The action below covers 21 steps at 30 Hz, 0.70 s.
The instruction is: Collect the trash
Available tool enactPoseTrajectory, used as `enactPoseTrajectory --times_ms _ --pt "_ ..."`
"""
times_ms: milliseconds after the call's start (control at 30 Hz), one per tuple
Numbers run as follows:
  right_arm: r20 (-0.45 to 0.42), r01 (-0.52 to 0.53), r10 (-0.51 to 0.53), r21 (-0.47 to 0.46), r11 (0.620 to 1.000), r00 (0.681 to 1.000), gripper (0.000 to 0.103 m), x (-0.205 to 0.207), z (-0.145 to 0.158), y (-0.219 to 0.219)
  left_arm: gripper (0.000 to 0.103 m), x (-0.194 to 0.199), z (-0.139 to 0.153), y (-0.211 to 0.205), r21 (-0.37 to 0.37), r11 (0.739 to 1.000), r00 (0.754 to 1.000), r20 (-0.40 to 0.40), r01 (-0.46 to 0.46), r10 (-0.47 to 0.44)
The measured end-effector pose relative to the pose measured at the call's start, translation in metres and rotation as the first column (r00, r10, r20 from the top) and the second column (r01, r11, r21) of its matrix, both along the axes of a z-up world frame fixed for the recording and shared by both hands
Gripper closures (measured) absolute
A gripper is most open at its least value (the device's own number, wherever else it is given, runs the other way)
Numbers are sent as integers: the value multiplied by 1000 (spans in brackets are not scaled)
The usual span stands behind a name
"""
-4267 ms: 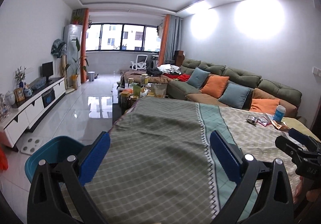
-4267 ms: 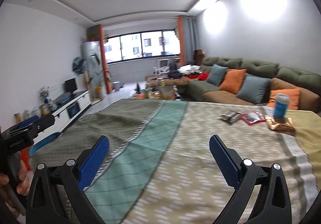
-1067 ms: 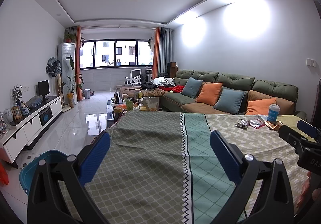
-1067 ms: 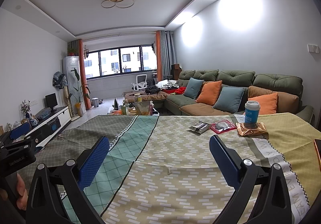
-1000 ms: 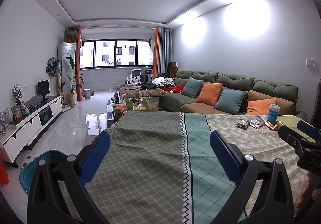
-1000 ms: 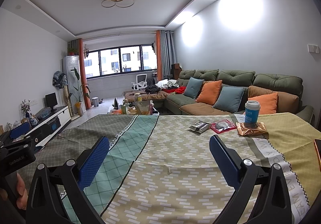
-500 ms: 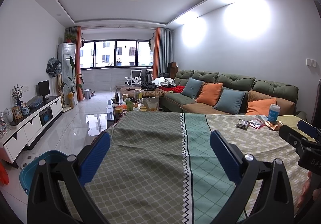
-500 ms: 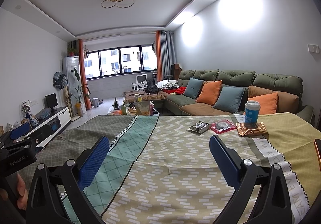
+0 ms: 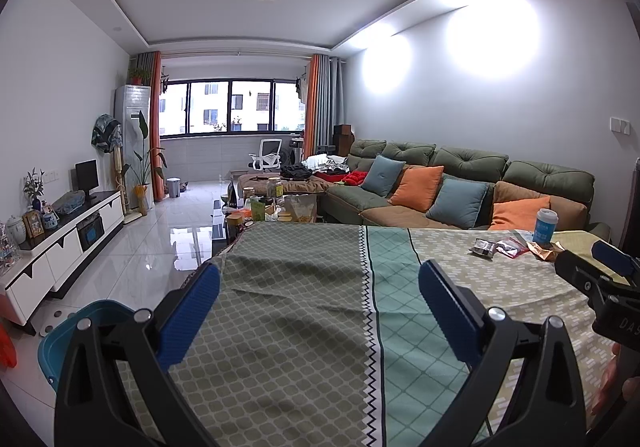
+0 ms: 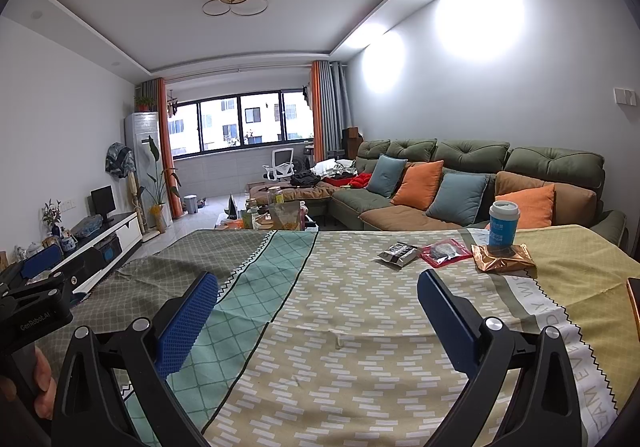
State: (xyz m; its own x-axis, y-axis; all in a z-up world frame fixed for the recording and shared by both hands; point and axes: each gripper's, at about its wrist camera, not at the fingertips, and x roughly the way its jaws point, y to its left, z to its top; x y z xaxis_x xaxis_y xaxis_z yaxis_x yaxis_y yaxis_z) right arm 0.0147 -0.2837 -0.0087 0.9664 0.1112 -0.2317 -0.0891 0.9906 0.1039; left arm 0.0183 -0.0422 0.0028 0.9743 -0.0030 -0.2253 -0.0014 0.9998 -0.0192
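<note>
Nothing had shifted since half a second earlier: the left gripper (image 9: 319,281) and right gripper (image 10: 318,291) hung with jaws spread wide, empty, the wrappers (image 10: 444,253) and cup (image 10: 503,223) untouched at one o'clock on the tablecloth (image 10: 340,319).

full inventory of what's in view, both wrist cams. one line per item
paper cup: 1, blue with white lid, standing on the gold wrapper
gold wrapper: 1, table's far right
red packet: 1, left of the gold wrapper
silver-black packet: 1, left of the red packet
tablecloth: 1, green, teal and tan, covering the table
blue bin: 1, on the floor left of the table
sofa: 1, green, orange and blue cushions, right wall
TV cabinet: 1, white, left wall
left gripper: open, blue pads, empty
right gripper: open, blue pads, empty
</note>
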Motion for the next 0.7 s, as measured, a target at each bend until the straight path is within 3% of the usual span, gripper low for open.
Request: enactPoseTrajectory --times_ms 700 --pt "2 -1 1 1 1000 1000 4 0 0 -1 3 2 0 -3 5 1000 1000 -3 20 -20"
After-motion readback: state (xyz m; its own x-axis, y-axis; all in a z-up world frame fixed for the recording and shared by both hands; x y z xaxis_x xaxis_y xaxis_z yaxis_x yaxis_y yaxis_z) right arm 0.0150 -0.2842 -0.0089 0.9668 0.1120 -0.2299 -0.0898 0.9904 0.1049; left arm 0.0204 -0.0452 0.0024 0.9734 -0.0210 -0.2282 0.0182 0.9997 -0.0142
